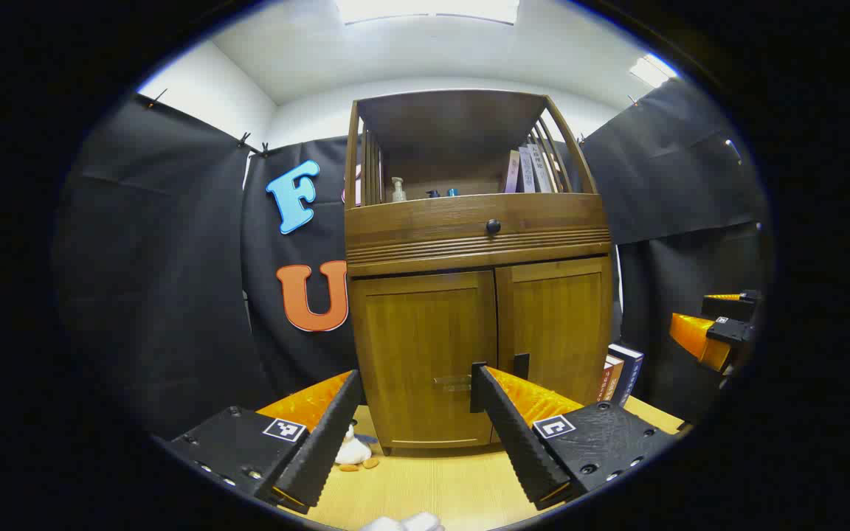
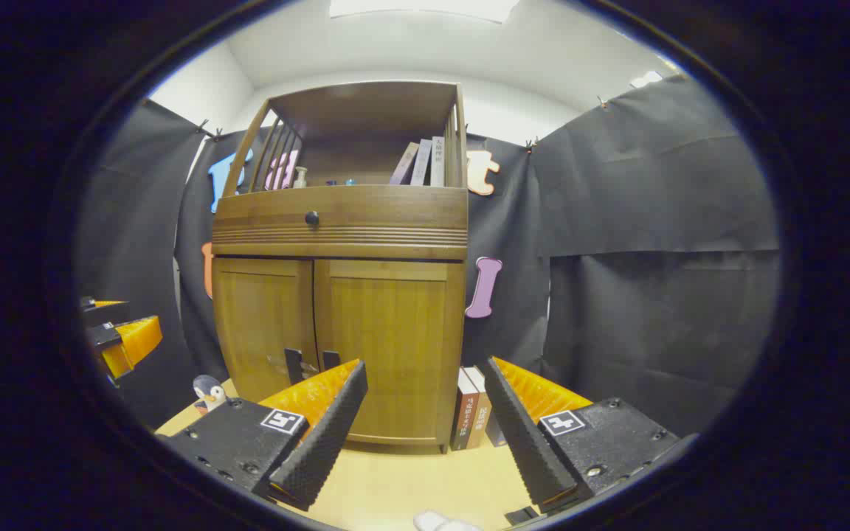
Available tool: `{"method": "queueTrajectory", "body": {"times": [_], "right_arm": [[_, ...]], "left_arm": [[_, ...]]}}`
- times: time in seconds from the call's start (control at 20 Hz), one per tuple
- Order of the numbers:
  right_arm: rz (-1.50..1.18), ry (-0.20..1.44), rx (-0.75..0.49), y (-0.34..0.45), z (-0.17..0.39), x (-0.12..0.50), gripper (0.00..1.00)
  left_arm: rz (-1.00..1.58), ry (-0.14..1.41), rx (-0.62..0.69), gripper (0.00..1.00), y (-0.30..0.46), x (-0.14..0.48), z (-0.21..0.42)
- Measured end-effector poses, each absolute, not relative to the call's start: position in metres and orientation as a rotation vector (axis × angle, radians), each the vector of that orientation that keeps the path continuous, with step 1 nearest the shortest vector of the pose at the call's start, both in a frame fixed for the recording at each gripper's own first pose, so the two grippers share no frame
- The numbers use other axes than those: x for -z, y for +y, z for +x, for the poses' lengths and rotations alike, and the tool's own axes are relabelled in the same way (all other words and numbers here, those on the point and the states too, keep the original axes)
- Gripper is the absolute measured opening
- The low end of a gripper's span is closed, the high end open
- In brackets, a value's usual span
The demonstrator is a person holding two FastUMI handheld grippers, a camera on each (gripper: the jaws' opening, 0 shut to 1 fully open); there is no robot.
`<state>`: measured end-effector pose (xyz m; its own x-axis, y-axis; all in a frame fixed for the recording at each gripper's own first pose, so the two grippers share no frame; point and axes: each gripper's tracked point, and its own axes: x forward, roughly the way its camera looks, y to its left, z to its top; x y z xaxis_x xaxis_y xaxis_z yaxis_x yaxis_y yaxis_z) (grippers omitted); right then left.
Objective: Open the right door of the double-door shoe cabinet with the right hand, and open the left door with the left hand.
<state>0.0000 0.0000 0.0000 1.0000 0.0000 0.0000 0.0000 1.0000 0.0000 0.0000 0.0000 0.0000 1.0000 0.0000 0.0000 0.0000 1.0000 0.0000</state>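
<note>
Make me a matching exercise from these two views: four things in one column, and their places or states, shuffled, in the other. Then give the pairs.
Things:
1. right door
2. toy penguin
3. round knob
4. pump bottle

Places or states:
A. on the open top shelf
B. closed
C. on the drawer front above the doors
D. on the table at the cabinet's left side

Pairs: 1-B, 2-D, 3-C, 4-A
</note>
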Motion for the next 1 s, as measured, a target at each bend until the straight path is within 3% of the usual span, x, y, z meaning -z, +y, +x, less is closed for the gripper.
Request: {"method": "queueTrajectory", "body": {"times": [1.0], "right_arm": [[-0.032,0.013,-0.042,0.002,0.003,0.009,1.00]], "left_arm": [[-0.013,0.024,0.014,0.96,0.025,0.010,-0.012]]}}
